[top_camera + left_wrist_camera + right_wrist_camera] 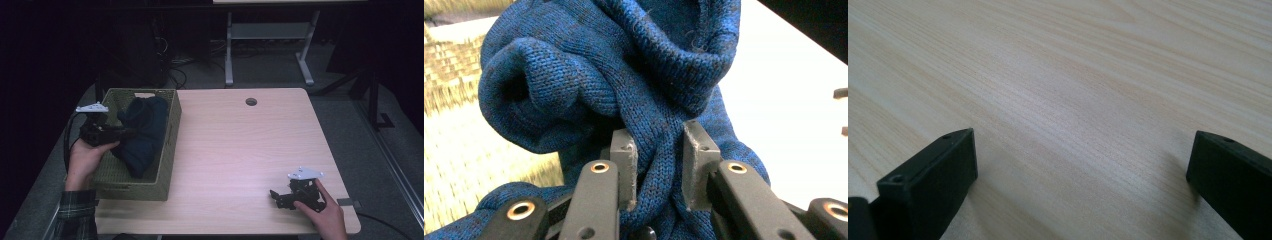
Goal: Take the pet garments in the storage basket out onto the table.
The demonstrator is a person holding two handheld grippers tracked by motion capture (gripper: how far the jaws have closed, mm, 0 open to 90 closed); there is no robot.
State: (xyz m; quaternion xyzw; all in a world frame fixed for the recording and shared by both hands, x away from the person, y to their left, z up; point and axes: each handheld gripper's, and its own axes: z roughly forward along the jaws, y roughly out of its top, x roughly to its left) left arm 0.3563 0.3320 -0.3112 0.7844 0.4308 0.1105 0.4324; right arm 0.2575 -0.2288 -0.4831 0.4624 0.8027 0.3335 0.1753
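Observation:
A dark blue knitted garment [142,131] hangs partly lifted out of a woven green basket [167,150] at the table's left. My left gripper [127,132] is shut on a fold of the blue knit [574,85], which bunches between its pads [626,160]. At the front right of the table my right gripper [274,196] rests low on the wood, held by a hand. Its jaws stand wide apart over bare tabletop [1063,100] with nothing between them.
The light wooden table [240,150] has a round cable hole [251,101] near its far edge. Beyond it stand a desk frame's grey legs [229,50] and cables on the dark floor. A grey strip [350,202] marks the front right corner.

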